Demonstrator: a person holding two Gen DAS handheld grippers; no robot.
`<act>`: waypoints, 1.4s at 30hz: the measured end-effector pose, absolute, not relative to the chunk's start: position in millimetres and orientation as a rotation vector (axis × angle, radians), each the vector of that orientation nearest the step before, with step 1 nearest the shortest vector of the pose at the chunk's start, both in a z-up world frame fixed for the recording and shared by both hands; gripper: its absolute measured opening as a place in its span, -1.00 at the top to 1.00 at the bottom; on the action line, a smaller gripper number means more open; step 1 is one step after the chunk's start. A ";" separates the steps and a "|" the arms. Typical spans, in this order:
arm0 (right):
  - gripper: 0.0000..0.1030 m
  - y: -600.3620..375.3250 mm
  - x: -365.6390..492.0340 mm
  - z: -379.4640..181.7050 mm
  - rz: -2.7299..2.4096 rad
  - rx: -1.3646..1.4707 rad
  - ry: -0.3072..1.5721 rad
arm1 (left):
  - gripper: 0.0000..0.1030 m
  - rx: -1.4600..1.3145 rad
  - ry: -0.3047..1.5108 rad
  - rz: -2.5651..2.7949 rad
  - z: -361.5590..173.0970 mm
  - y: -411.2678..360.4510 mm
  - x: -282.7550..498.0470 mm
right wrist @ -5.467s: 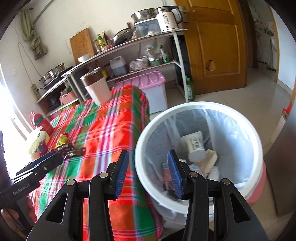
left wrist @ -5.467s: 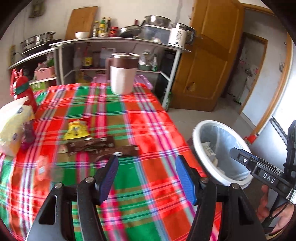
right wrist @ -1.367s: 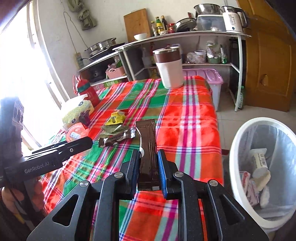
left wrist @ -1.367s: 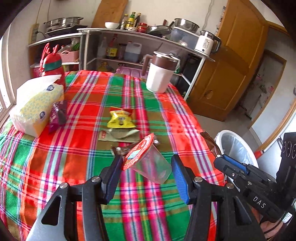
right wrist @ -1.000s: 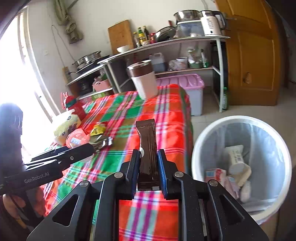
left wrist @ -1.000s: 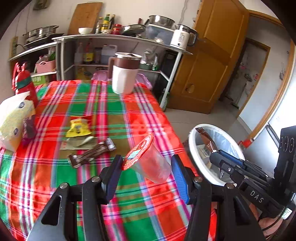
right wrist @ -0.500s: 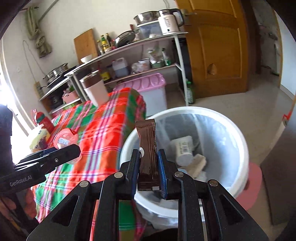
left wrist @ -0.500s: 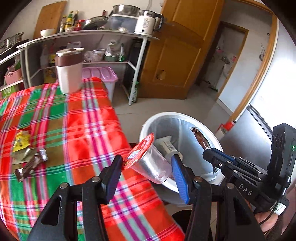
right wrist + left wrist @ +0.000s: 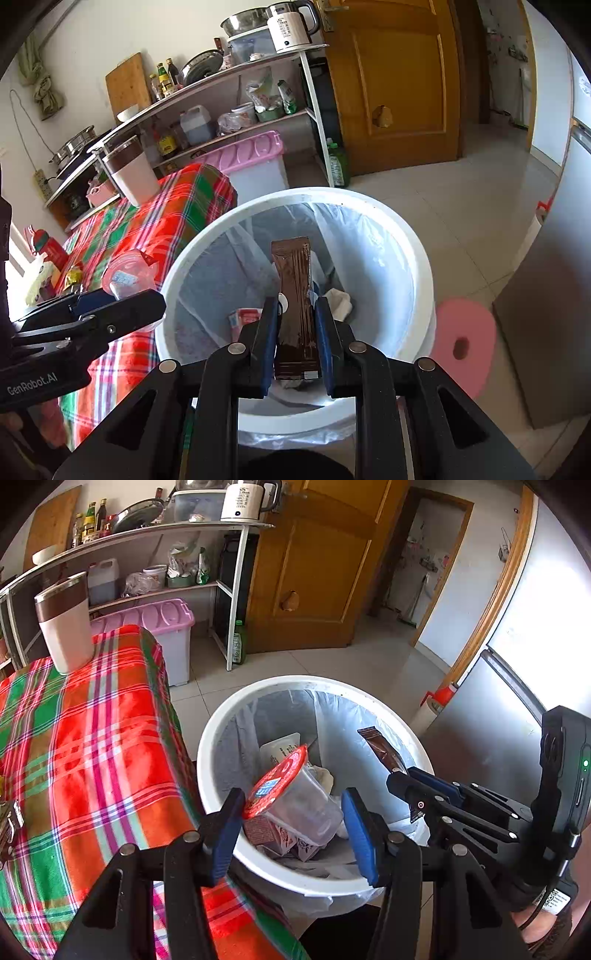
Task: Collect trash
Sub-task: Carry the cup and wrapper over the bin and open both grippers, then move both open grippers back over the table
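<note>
Over the near rim of the white bin (image 9: 221, 738), we hold the left gripper (image 9: 293, 825) with its blue pads pressed on a clear plastic cup (image 9: 303, 808), which lies tilted between them, its red foil lid (image 9: 277, 781) turned up and left. The cup hangs above the bin's mouth, just past the table's right edge. To the right, our right gripper (image 9: 295, 332) is clamped narrowly on a brown wrapper (image 9: 297, 295); the wrapper stands upright between the pads and sticks out well beyond the fingertips, over the bin's lined inside.

Only the left wrist view shows cartons (image 9: 273, 834) at the bin's bottom and, on the plaid tablecloth (image 9: 92, 738), a dark wrapper end (image 9: 9, 823) at the left border. Only the right wrist view shows a pink foam ring (image 9: 461, 347) on the floor beside the bin. Farther off, a white and brown jug (image 9: 64, 624) stands at the table's far edge, before the shelves (image 9: 236, 96) and wooden door (image 9: 399, 85).
</note>
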State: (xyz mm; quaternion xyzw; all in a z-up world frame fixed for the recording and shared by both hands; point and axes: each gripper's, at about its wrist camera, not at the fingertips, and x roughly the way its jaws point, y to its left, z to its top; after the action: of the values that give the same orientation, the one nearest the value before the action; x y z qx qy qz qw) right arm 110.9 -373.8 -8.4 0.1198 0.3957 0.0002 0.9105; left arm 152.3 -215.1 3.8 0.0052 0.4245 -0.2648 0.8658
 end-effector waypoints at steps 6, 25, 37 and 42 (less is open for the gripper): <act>0.58 -382.1 120.6 -17.3 -0.035 0.232 0.855 | -0.10 0.021 0.925 -0.573 -6.4 -227.3 158.6; 0.20 -368.3 112.8 -10.9 -0.029 0.228 0.831 | -0.29 -0.029 0.896 -0.533 1.6 -194.2 149.4; 0.19 -324.8 106.2 1.4 0.057 0.227 0.801 | -0.29 -0.089 0.828 -0.432 13.4 -128.4 129.6; 0.19 -298.8 107.7 4.6 0.108 0.215 0.795 | -0.30 -0.115 0.805 -0.379 16.9 -97.6 125.1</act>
State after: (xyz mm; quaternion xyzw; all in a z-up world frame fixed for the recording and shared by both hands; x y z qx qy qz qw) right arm 107.7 -298.8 4.6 0.1045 0.3861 0.0527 0.9150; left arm 125.1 -97.6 16.9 -0.0555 0.3892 -0.1830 0.9011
